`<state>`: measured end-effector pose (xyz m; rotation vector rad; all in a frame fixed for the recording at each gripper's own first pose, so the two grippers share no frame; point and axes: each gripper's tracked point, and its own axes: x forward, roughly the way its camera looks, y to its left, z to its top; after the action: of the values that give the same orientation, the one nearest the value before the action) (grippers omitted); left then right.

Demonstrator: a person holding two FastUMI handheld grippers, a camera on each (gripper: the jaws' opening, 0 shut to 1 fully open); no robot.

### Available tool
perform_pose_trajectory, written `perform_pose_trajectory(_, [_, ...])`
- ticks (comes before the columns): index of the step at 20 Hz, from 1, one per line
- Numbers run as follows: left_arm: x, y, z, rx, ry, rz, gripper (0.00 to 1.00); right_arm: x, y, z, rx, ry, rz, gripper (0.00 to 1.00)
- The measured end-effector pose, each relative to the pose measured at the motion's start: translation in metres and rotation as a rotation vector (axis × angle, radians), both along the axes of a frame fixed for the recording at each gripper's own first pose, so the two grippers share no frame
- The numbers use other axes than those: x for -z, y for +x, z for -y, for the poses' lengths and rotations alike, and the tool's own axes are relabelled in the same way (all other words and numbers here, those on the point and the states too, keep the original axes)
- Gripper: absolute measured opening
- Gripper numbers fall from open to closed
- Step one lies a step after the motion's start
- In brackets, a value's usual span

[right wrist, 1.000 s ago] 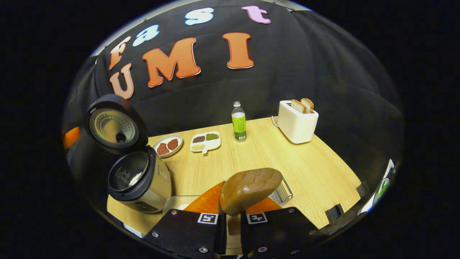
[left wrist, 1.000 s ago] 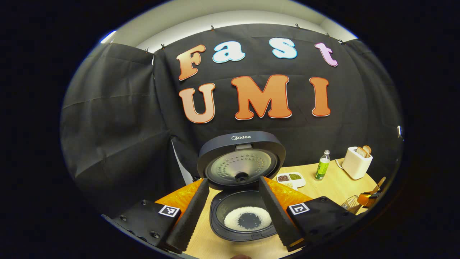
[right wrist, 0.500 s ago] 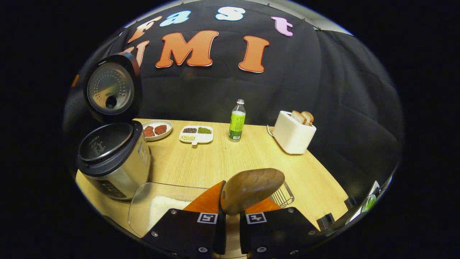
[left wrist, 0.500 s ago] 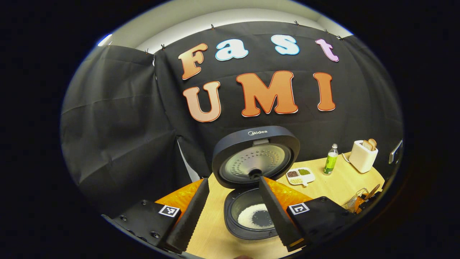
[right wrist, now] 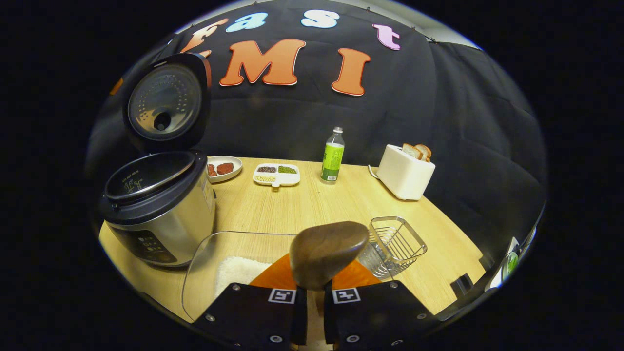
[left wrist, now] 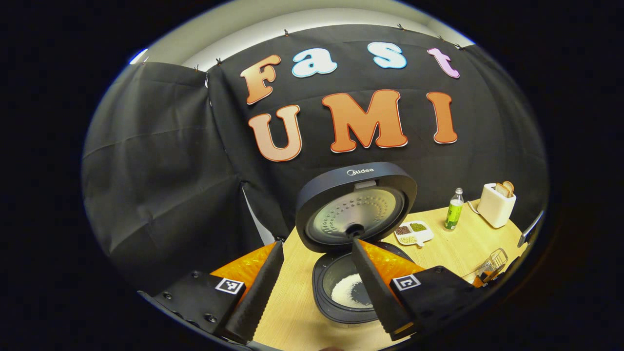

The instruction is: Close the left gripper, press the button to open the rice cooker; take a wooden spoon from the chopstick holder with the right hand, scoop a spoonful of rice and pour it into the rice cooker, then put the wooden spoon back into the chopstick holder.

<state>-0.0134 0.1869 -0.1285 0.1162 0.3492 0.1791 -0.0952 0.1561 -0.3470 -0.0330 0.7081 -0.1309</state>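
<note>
The rice cooker point(left wrist: 341, 312) point(right wrist: 161, 214) stands with its lid point(left wrist: 358, 207) point(right wrist: 165, 100) raised. A ring of white rice point(left wrist: 348, 291) lies in its pot. My left gripper point(left wrist: 317, 243) hangs open in front of and above the cooker, holding nothing. My right gripper point(right wrist: 312, 297) is shut on the handle of the wooden spoon point(right wrist: 326, 251). The spoon's bowl stands up with its rounded back toward the camera. The wire chopstick holder point(right wrist: 396, 241) point(left wrist: 492, 258) stands just right of the spoon. A clear container of rice point(right wrist: 234, 273) lies to its left.
At the back of the wooden table point(right wrist: 331, 204) stand a green bottle point(right wrist: 332, 156), a white toaster point(right wrist: 407, 170) with bread, a divided dish point(right wrist: 276, 174) of beans and a plate point(right wrist: 222, 168) of red pieces. The table's right edge is close to the holder.
My right gripper has carried the spoon away from the cooker and lowered, bringing the wire holder fully into its view. My left gripper has drifted left and back; the cooker sits farther right.
</note>
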Motion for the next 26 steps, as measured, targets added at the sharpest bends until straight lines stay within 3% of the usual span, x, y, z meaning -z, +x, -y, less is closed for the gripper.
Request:
perform_pose_trajectory(1, [0.0, 0.0, -0.001, 0.0, 0.002, 0.001, 0.95, 0.006, -0.001, -0.006, 0.021, 0.039, 0.009, 0.13])
perform_pose_trajectory(3, [0.001, -0.002, -0.005, -0.003, 0.014, -0.001, 0.95, -0.002, 0.002, -0.014, 0.032, 0.106, -0.014, 0.13])
perform_pose_trajectory(4, [0.0, -0.002, -0.007, -0.006, 0.017, -0.001, 0.87, -0.001, 0.002, -0.018, 0.04, 0.145, -0.023, 0.13])
perform_pose_trajectory(5, [0.0, -0.003, -0.01, -0.008, 0.016, -0.001, 0.87, -0.001, 0.002, -0.024, 0.044, 0.18, -0.035, 0.13])
perform_pose_trajectory(6, [0.0, -0.005, -0.011, -0.012, 0.015, -0.002, 0.95, -0.001, 0.0, -0.028, 0.048, 0.207, -0.043, 0.13])
perform_pose_trajectory(9, [0.002, -0.008, -0.014, -0.019, 0.007, -0.005, 0.95, 0.0, 0.0, -0.031, 0.052, 0.255, -0.072, 0.13])
perform_pose_trajectory(13, [0.001, -0.01, -0.016, -0.018, 0.01, -0.003, 0.95, 0.003, 0.001, -0.025, 0.128, 0.382, -0.109, 0.13])
perform_pose_trajectory(20, [0.002, -0.01, -0.02, -0.021, 0.002, -0.005, 0.95, 0.004, -0.002, -0.03, 0.109, 0.393, -0.137, 0.13])
perform_pose_trajectory(26, [0.006, -0.01, -0.025, -0.034, -0.005, -0.011, 0.95, 0.001, -0.001, -0.042, 0.091, 0.472, -0.16, 0.13])
